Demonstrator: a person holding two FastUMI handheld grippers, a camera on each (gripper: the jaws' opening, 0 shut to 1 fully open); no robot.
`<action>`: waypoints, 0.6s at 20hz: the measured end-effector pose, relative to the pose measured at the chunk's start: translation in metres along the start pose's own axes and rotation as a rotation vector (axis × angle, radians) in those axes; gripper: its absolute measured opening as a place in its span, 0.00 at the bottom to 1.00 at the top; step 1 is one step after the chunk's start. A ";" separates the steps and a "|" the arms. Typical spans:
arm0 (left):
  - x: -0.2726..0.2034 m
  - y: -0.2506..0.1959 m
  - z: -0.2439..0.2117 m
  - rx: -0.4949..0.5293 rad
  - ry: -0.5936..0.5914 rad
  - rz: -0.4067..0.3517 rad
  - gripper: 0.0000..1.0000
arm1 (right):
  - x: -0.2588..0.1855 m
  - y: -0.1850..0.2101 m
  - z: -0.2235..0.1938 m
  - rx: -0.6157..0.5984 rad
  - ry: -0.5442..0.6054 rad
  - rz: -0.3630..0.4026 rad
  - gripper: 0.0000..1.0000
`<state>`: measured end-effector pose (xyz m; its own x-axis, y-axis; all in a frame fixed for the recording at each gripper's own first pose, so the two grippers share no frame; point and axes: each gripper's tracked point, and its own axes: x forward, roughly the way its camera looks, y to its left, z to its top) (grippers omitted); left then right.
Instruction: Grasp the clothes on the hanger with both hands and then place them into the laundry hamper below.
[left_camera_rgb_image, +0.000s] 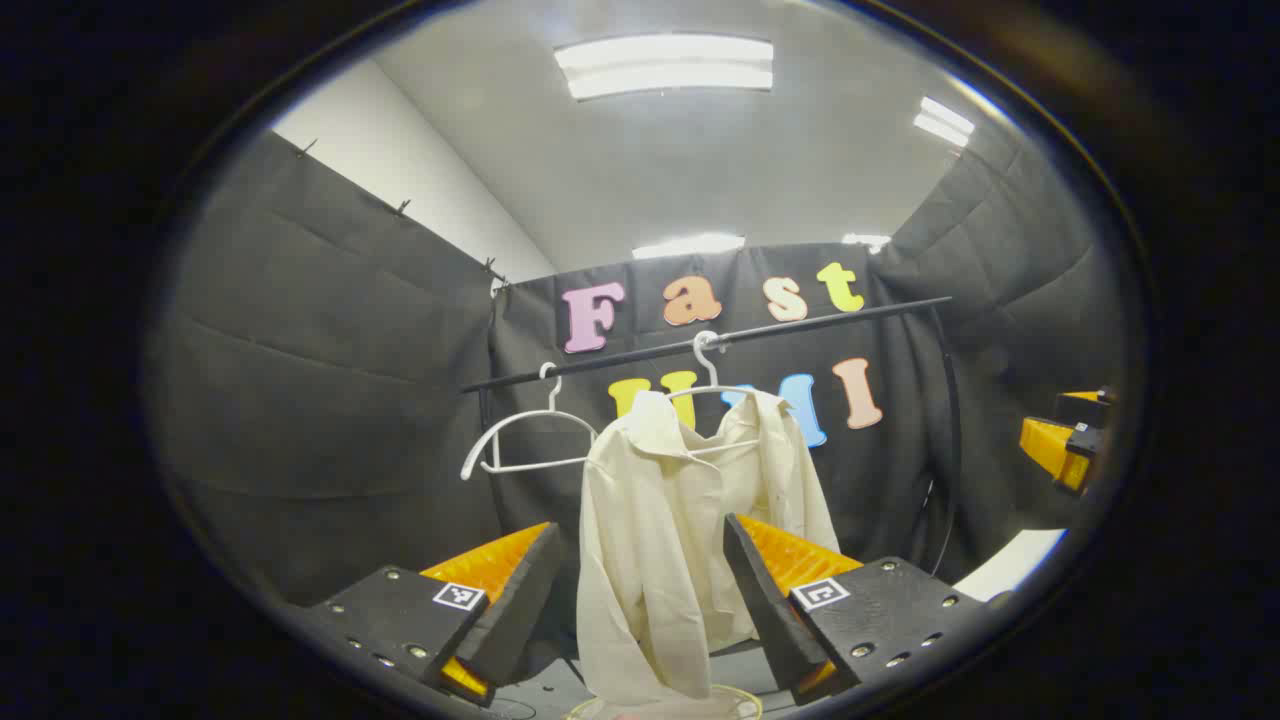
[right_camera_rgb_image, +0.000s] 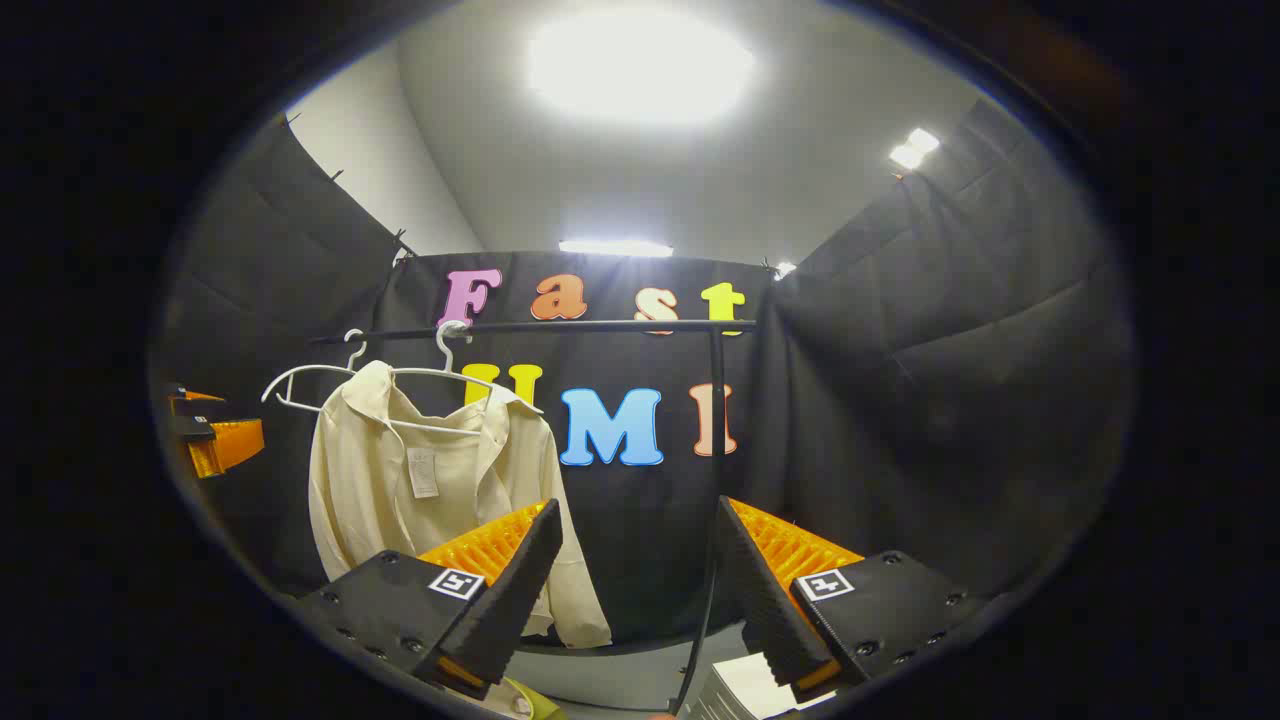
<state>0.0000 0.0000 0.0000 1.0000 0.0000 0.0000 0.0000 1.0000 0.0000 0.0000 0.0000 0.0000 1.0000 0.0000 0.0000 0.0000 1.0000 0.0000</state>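
A cream shirt (left_camera_rgb_image: 660, 520) hangs on a white hanger (left_camera_rgb_image: 712, 372) from a dark rail (left_camera_rgb_image: 800, 322). My left gripper (left_camera_rgb_image: 640, 590) stands open in front of the shirt, short of it, with the cloth showing between its fingers. In the right gripper view the same shirt (right_camera_rgb_image: 420, 480) hangs left of centre. My right gripper (right_camera_rgb_image: 640, 590) is open too, pointed to the right of the shirt and holding nothing. A yellowish rim (left_camera_rgb_image: 660, 705), perhaps the hamper, peeks out below the shirt.
An empty white hanger (left_camera_rgb_image: 520, 435) hangs on the rail left of the shirt. The rail's upright post (right_camera_rgb_image: 716, 430) stands ahead of my right gripper. Black cloth walls close the booth on three sides. A white surface (left_camera_rgb_image: 1010, 565) lies low at the right.
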 end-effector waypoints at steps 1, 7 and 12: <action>0.001 0.000 -0.001 0.000 0.002 0.002 0.95 | 0.000 0.000 0.000 0.003 0.001 0.000 0.96; -0.005 0.004 -0.002 0.007 0.004 0.013 0.95 | -0.005 -0.005 -0.002 0.013 0.013 -0.003 0.97; -0.006 0.009 -0.001 0.031 0.003 0.020 0.94 | -0.007 -0.002 -0.004 0.029 0.016 0.011 0.97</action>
<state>-0.0065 0.0094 -0.0009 0.9998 0.0199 -0.0025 -0.0198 0.9993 0.0310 -0.0070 -0.0016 -0.0040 0.9998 0.0111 -0.0162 -0.0106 0.9995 0.0292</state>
